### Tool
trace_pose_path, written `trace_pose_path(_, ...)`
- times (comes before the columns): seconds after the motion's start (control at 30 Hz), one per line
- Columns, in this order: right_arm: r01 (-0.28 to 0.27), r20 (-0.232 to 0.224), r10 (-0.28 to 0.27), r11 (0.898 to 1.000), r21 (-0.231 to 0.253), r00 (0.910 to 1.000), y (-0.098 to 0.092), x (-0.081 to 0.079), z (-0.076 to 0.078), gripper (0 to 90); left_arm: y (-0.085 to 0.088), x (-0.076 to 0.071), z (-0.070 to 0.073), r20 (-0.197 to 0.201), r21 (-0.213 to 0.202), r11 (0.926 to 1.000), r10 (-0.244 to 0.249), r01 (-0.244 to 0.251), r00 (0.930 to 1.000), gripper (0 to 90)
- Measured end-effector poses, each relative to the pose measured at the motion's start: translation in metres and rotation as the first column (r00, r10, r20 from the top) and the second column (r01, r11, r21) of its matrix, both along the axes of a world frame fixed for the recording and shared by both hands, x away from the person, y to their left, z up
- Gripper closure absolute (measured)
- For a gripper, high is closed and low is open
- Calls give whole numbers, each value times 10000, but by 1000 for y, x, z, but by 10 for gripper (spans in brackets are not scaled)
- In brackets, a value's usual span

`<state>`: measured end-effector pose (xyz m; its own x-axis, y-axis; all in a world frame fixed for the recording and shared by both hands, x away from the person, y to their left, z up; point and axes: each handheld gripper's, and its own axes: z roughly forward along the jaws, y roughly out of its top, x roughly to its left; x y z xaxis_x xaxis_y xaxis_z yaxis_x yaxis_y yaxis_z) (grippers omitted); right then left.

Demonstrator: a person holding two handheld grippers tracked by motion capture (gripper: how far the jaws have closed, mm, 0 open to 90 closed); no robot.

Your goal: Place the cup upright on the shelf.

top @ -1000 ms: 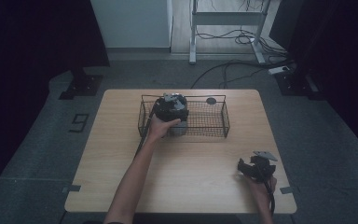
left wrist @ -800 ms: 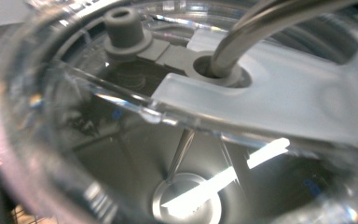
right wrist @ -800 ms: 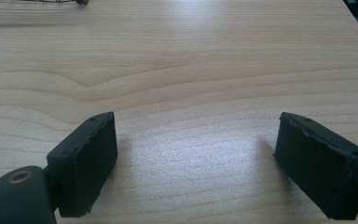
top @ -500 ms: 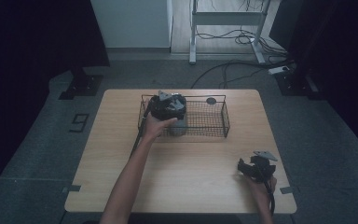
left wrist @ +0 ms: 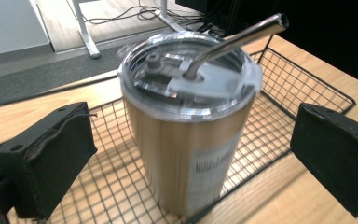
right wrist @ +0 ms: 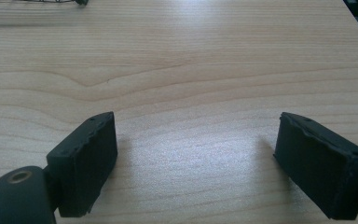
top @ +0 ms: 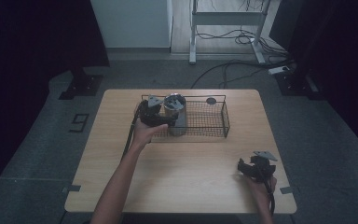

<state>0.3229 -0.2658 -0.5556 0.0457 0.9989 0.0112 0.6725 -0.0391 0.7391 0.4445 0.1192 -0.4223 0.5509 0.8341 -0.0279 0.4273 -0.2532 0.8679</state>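
A steel tumbler point(top: 175, 115) with a clear lid and a bent metal straw point(left wrist: 235, 41) stands upright in the left end of a black wire basket point(top: 225, 119). My left gripper point(top: 164, 117) hovers just left of the tumbler point(left wrist: 186, 140) and is open. Its jaws have just been opening, and the pads point(left wrist: 46, 158) stand well clear of the cup on both sides. My right gripper point(top: 246, 167) rests low over the table's near right corner. It is also open, with only bare wood between its fingers point(right wrist: 86, 161).
The basket sits at the back middle of the light wooden table point(top: 186, 172). A small dark round object point(top: 210, 101) lies on the table just behind the basket. Grey floor, cables and a stand's legs lie beyond the far edge.
My left gripper has drawn back to the left and slightly up from the tumbler, which now stands free in the basket. The right gripper has stayed put.
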Motion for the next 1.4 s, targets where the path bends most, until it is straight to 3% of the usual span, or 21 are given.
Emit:
trace_pose_path(0.23, 16, -18, -16, 10000, -2, 10000, 0, 0, 0, 127, 14, -23, -6, -97, -121, 9999, -92, 91, 9999, 0)
trace_pose_path(0.47, 23, -23, -23, 10000, -3, 10000, 0, 0, 0, 127, 30, -46, -25, -578, -152, 9995, -280, 272, 9979, 1)
trace_pose_path(0.9, 22, -19, -22, 10000, -1, 10000, 0, 0, 0, 127, 49, -86, -51, -835, -251, 9991, -369, 349, 9958, 11)
trace_pose_path(1.03, 24, -18, -24, 10000, -4, 10000, 0, 0, 0, 126, 55, -102, -61, -880, -29, 9996, -265, 264, 9958, 12)
trace_pose_path(1.27, 38, -13, -38, 10000, -17, 10000, 0, 0, 0, 127, 64, -114, -75, -1167, 147, 9994, -286, 306, 9928, 16)
trace_pose_path(1.4, 50, -11, -50, 10000, -18, 10000, 0, 0, 0, 128, 68, -114, -80, -1361, 326, 9992, -171, 217, 9906, 19)
